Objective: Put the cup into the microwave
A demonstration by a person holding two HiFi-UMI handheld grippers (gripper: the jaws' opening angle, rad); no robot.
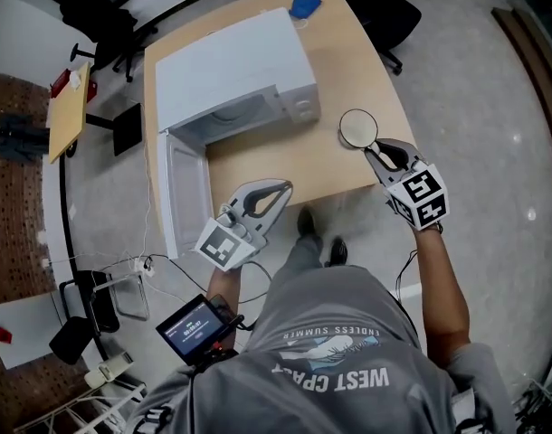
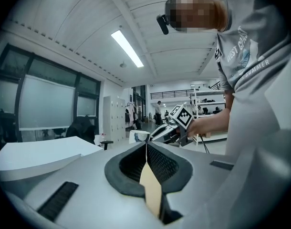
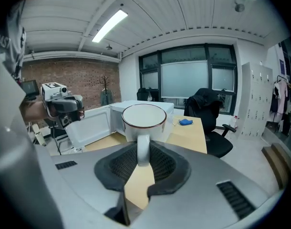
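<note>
A white cup (image 1: 357,128) with a dark rim hangs over the table's (image 1: 285,156) right front part. My right gripper (image 1: 377,155) is shut on its handle (image 3: 143,149), and the cup (image 3: 144,120) stands upright just past the pads. The white microwave (image 1: 231,70) sits at the table's left with its door (image 1: 184,188) swung open toward me. The cup is to the right of the open cavity (image 1: 235,117) and outside it. My left gripper (image 1: 280,188) is shut and empty, near the table's front edge beside the door. In the left gripper view its pads (image 2: 155,163) meet.
A blue object (image 1: 304,6) lies at the table's far end behind the microwave. Black office chairs (image 1: 385,7) stand beyond the table. A small wooden side table (image 1: 70,107) is at the far left. Cables and a screen device (image 1: 196,325) lie on the floor near me.
</note>
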